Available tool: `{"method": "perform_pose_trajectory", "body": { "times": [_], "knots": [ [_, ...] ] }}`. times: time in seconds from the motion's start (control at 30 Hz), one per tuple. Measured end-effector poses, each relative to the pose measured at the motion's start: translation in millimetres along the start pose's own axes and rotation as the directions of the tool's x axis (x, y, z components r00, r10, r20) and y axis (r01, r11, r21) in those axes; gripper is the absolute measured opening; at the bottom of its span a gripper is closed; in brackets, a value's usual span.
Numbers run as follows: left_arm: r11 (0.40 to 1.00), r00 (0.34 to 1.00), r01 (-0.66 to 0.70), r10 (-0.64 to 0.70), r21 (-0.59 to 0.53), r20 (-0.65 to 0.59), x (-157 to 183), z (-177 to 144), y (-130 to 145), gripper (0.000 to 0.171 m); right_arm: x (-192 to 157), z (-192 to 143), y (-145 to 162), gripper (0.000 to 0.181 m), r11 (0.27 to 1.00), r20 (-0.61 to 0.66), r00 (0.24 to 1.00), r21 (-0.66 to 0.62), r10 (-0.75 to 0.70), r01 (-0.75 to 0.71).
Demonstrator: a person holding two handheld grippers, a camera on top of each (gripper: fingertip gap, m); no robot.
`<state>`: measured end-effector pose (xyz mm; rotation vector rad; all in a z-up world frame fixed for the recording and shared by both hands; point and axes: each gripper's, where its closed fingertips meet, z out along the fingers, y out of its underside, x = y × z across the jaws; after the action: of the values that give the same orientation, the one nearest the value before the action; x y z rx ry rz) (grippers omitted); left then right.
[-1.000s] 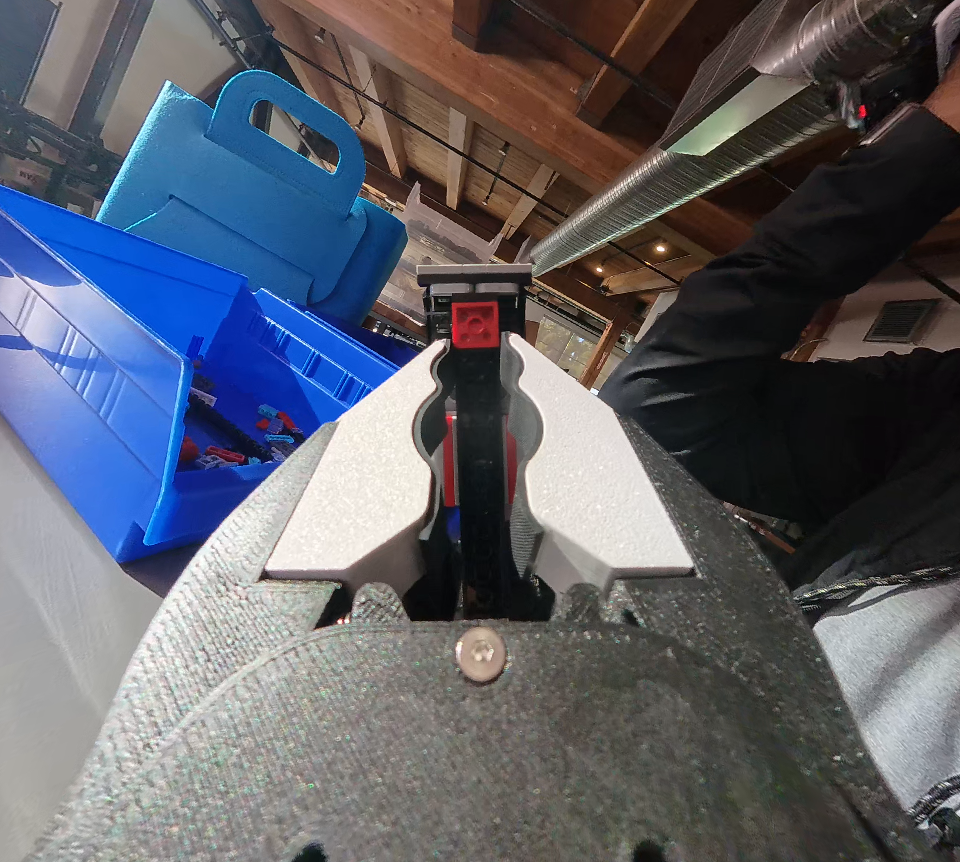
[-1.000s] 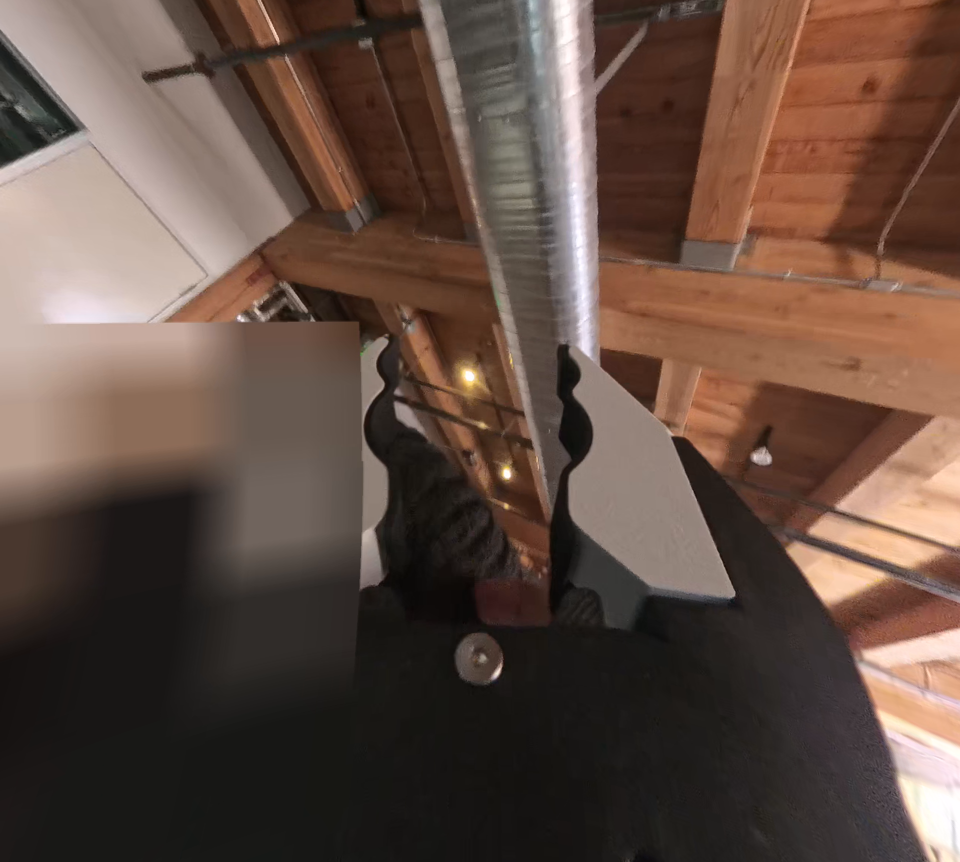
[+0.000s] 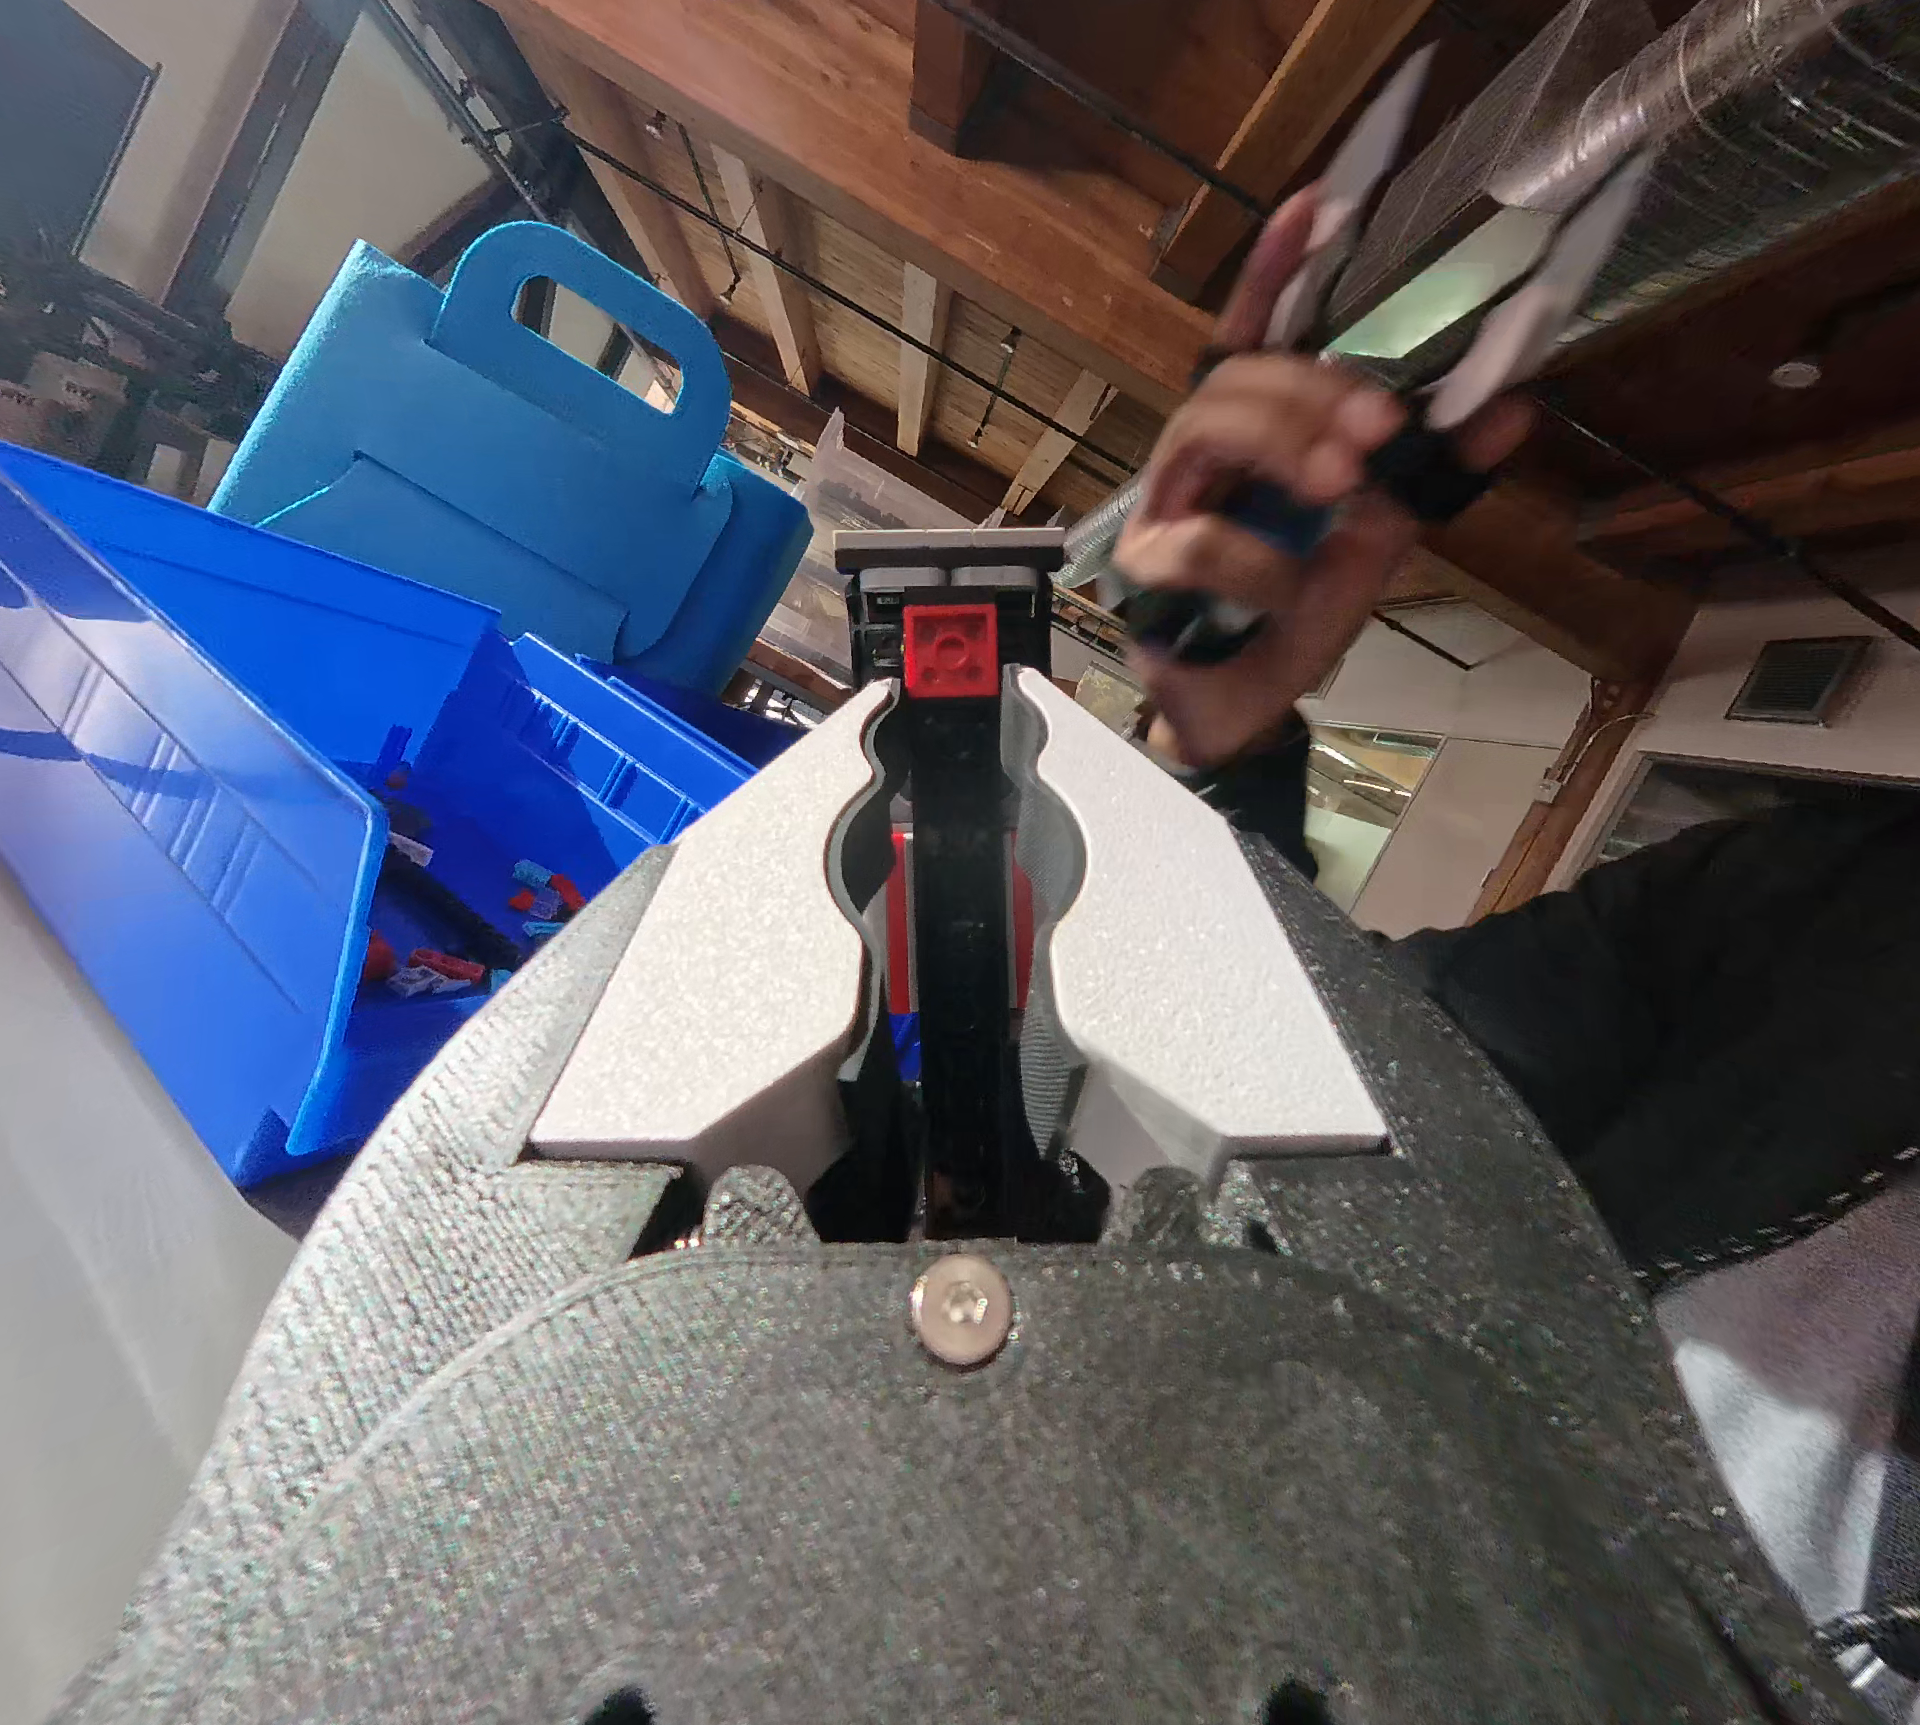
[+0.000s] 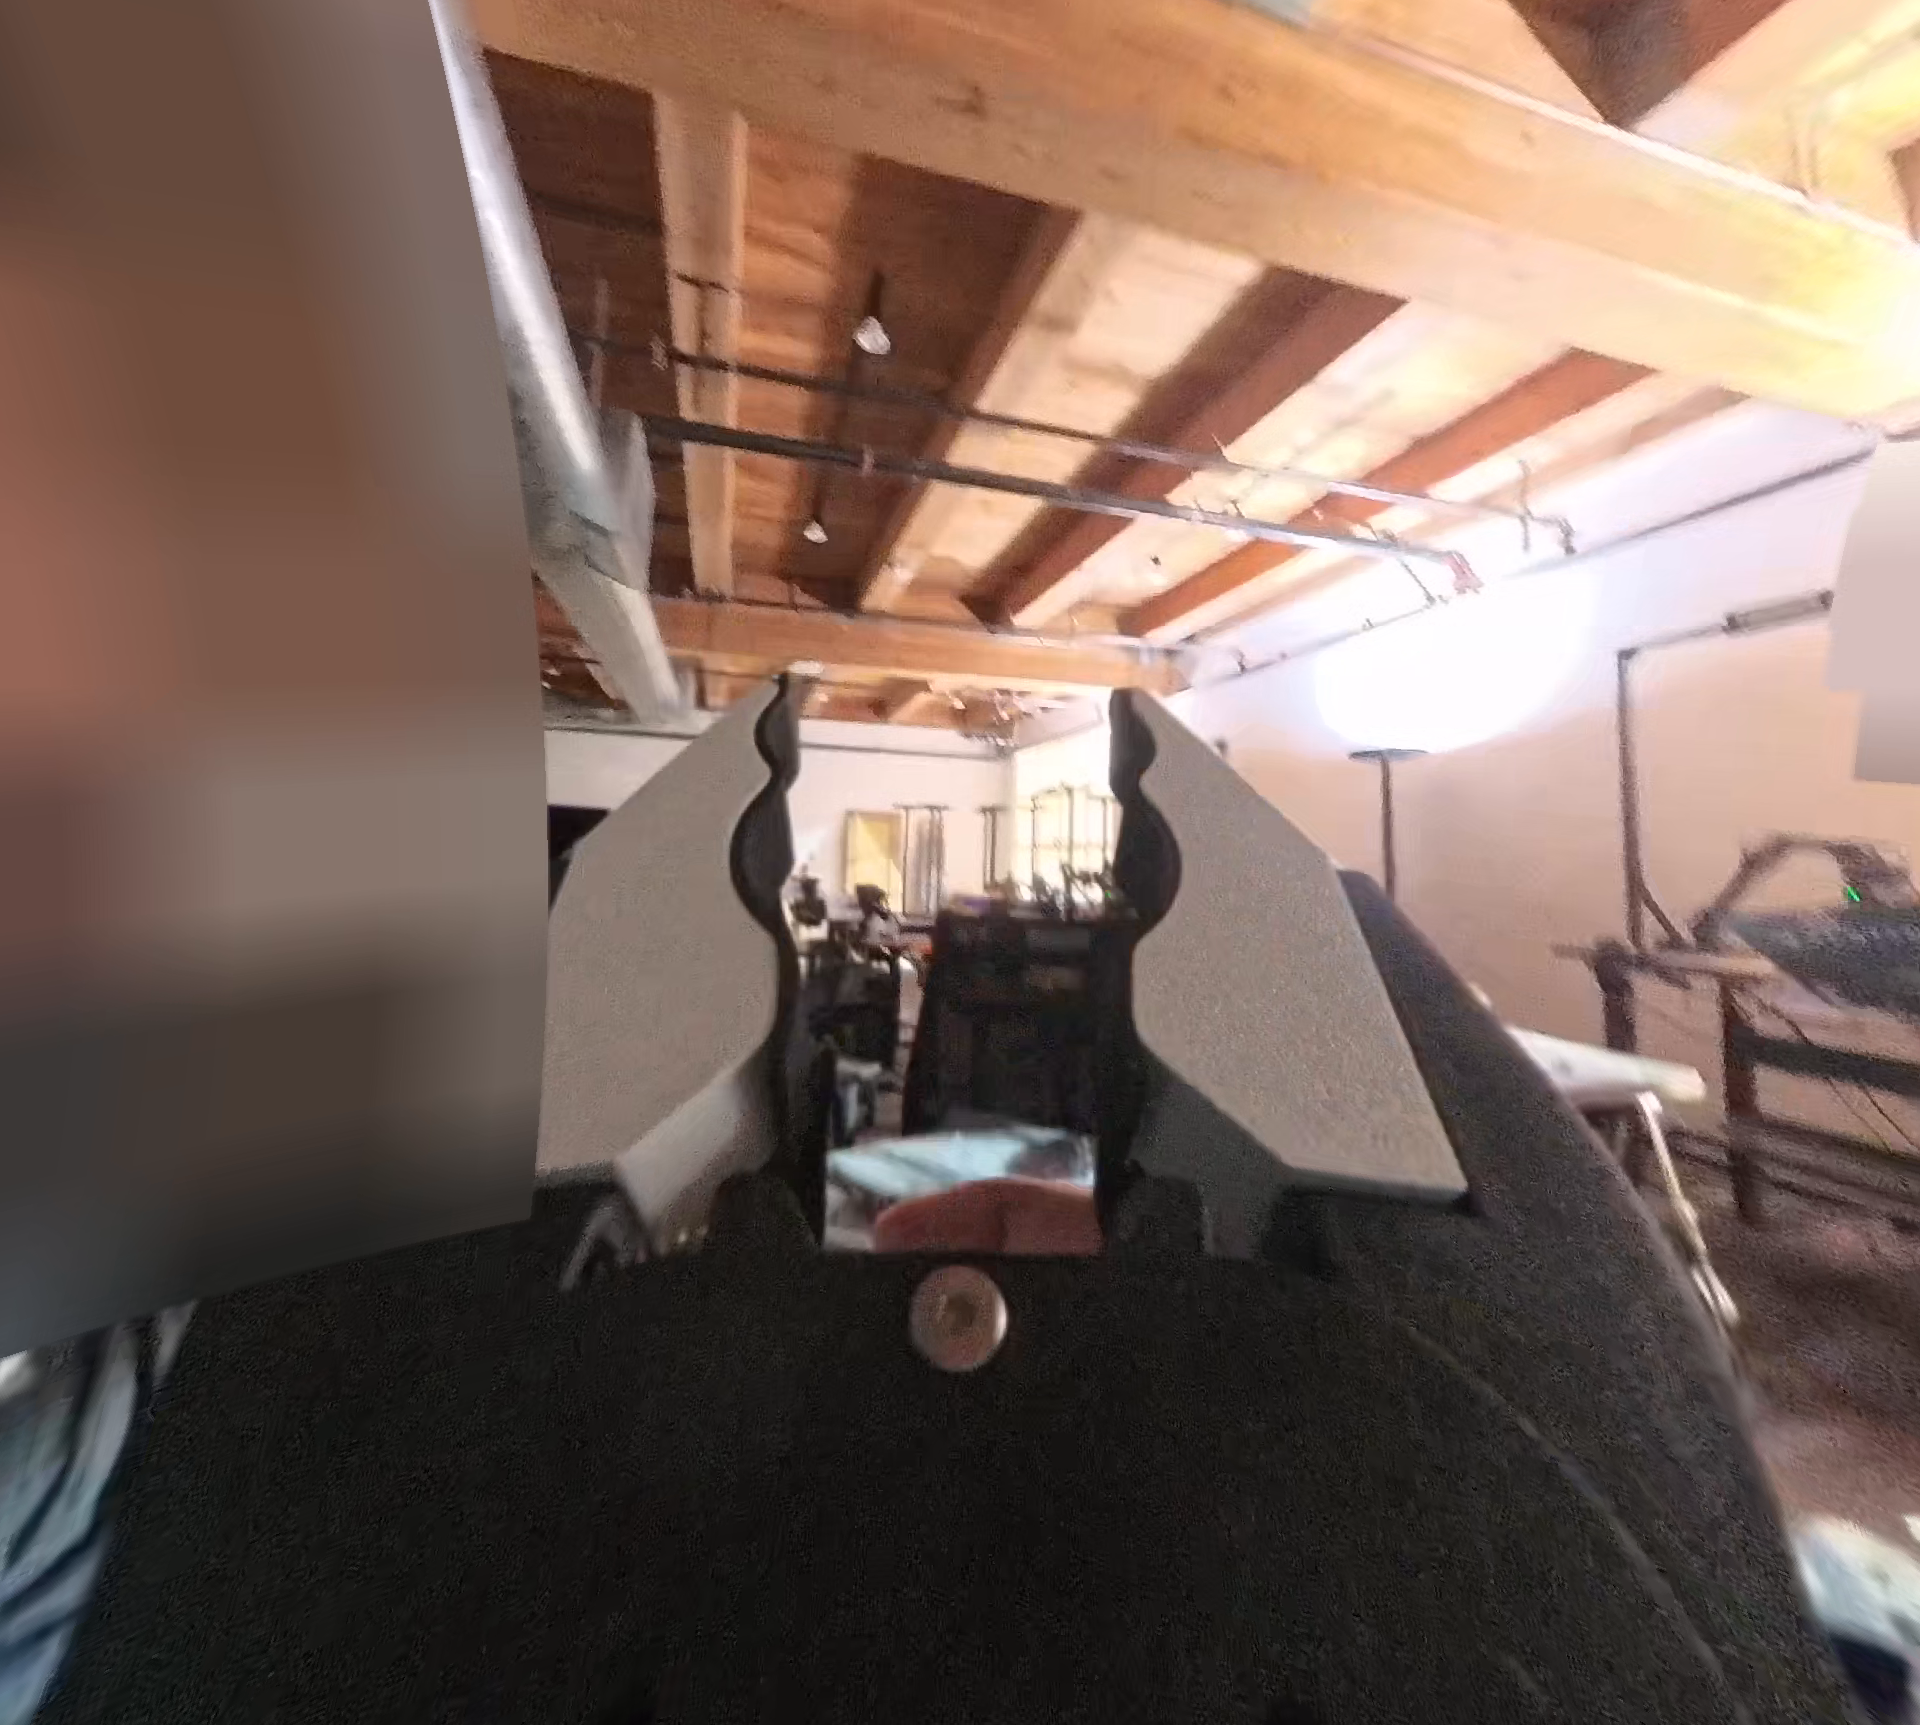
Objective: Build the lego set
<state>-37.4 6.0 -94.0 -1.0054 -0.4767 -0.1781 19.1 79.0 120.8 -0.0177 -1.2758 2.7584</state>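
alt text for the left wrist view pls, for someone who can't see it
The left gripper is shut on a black lego build with a red square piece at its tip. A blue bin of loose pieces sits left; a blurred hand with the right gripper is upper right.

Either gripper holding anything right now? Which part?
Left gripper is shut on the lego assembly, clamping its long black body; the red and grey end sticks out past the fingertips. Right gripper is open, nothing between its fingers.
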Motion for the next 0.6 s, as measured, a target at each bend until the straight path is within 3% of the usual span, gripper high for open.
{"method": "perform_pose_trajectory", "body": {
  "times": [0.03, 0.17, 0.3, 0.47, 0.6],
  "knots": [
    [1.0, 1.0, -0.005, 0.005, -0.003, -0.005, 3, 0, -3, 0.016, 16, -14, 21, 0.062, 0.999, -0.044, 0.999, -0.049, 0.018, -0.02],
    [1.0, 1.0, -0.014, 0.013, -0.019, -0.024, 12, -2, -16, 0.016, 46, -52, 92, 0.065, 0.952, -0.12, 0.986, -0.298, -0.112, 0.072],
    [0.999, 0.998, -0.01, 0.007, -0.04, -0.058, 19, -7, -25, 0.016, 44, -65, 135, 0.068, 0.864, -0.058, 0.97, -0.471, -0.234, 0.181],
    [0.994, 0.987, 0.08, -0.09, -0.076, -0.134, 26, -10, -24, 0.016, 28, -79, 171, 0.073, 0.715, 0.103, 0.915, -0.592, -0.391, 0.372],
    [0.981, 0.98, 0.158, -0.171, -0.113, -0.107, 17, -8, -13, 0.016, 19, -88, 188, 0.076, 0.649, 0.196, 0.875, -0.603, -0.443, 0.464]
  ]
}}
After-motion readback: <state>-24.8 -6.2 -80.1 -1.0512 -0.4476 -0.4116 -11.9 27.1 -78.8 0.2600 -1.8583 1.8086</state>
